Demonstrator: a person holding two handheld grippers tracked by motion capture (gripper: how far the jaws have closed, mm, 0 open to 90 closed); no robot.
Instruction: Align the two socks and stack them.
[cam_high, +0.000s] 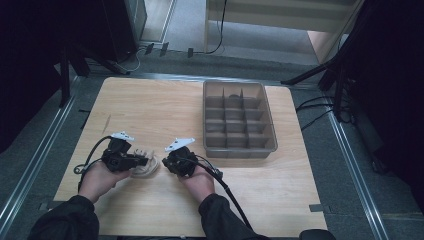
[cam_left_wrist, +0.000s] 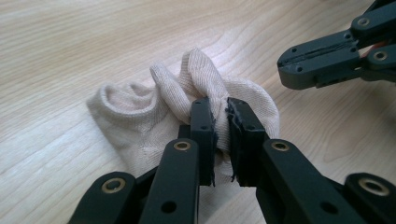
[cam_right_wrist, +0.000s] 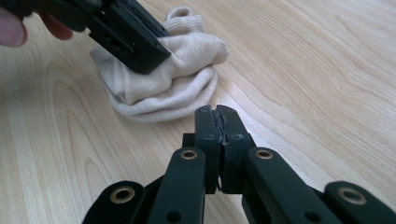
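Tray (cam_high: 270, 127) with 12 compartments stands beyond sock (cam_high: 148, 167), path unobstructed.

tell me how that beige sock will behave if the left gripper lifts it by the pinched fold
The sock looks like soft knit bunched in loose folds, so it would probably sag and unfurl from the left gripper. It is likely light. Its ribbed cloth should grip the pads, and it lies flat on the table, so rolling seems unlikely.
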